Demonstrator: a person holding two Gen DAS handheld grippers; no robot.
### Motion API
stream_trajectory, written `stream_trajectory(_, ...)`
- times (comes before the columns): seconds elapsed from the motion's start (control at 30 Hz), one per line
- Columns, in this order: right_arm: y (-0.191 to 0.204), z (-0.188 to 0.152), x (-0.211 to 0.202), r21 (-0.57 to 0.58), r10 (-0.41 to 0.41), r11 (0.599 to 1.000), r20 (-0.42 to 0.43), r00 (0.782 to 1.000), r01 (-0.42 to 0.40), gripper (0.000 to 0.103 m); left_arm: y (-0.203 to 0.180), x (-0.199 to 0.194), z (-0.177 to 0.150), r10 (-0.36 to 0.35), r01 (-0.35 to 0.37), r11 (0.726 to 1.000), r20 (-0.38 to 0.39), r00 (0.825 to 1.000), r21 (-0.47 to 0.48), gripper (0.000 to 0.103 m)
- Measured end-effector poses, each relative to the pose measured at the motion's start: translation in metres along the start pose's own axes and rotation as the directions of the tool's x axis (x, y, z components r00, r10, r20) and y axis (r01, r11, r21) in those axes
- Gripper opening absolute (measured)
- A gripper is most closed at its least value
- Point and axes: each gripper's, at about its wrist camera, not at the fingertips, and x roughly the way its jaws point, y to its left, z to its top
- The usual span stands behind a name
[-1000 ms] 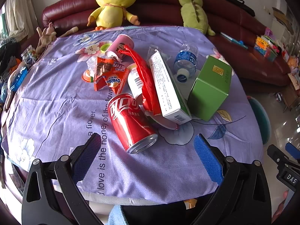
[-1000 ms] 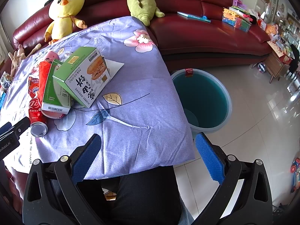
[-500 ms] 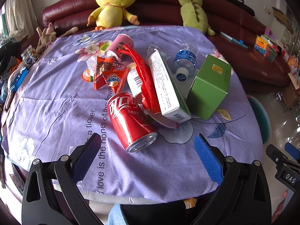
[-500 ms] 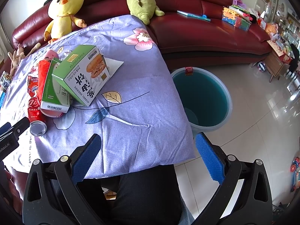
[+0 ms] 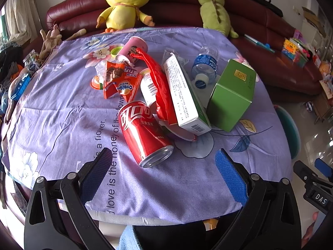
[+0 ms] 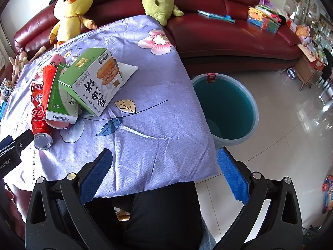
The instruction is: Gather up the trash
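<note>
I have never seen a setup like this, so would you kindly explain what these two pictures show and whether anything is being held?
No robot here: a person holds a two-finger tool in each hand, each with a fisheye camera looking along its blue-padded fingers. The left tool faces a red drinks can lying on its side amid litter on a purple flowered tablecloth. The right tool sees a green cardboard box with a burger picture and a teal plastic bin on the floor. Both tools are open and hold nothing.

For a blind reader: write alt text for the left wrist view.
The left gripper, fingers open, hovers before a red Coca-Cola can lying on a purple floral tablecloth. Behind it lie an Ovaltine wrapper, a white carton, a green box and a water bottle.
</note>
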Motion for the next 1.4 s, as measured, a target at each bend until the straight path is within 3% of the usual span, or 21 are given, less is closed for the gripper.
stream_trajectory(0.33, 0.001, 0.0, 0.003, 0.0, 0.005, 1.0, -0.011, 1.0, -0.005, 0.097, 0.002, 0.003, 0.001, -0.013, 0.013, 1.0, -0.019, 1.0, -0.003, 0.099)
stream_trajectory(0.67, 0.002, 0.0, 0.013, -0.003, 0.014, 1.0, -0.037, 0.999, -0.014, 0.097, 0.042, 0.02, 0.0, -0.042, 0.036, 0.997, -0.072, 0.997, -0.074, 0.099)
stream_trajectory(0.87, 0.007, 0.003, 0.028, -0.021, 0.021, 1.0, -0.066, 0.998, -0.022, 0.097, 0.073, 0.039, 0.014, -0.038, 0.018, 0.986, -0.117, 0.992, -0.166, 0.099)
stream_trajectory(1.07, 0.016, 0.006, 0.042, -0.042, 0.04, 0.998, -0.101, 0.994, -0.045, 0.097, 0.068, 0.055, 0.027, -0.037, 0.016, 0.987, -0.13, 0.991, -0.158, 0.099)
stream_trajectory(1.13, 0.021, 0.008, 0.044, -0.056, 0.044, 0.997, -0.103, 0.994, -0.05, 0.097, 0.064, 0.06, 0.028, -0.029, 0.009, 0.989, -0.132, 0.991, -0.147, 0.095)
stream_trajectory(1.3, 0.031, 0.012, 0.05, -0.077, 0.054, 0.995, -0.118, 0.992, -0.063, 0.097, 0.061, 0.073, 0.022, -0.059, 0.039, 0.991, -0.152, 0.987, -0.129, 0.064)
stream_trajectory(1.4, 0.038, 0.013, 0.055, -0.083, 0.06, 0.994, -0.127, 0.99, -0.071, 0.097, 0.059, 0.081, 0.015, -0.074, 0.054, 0.992, -0.175, 0.982, -0.113, 0.062)
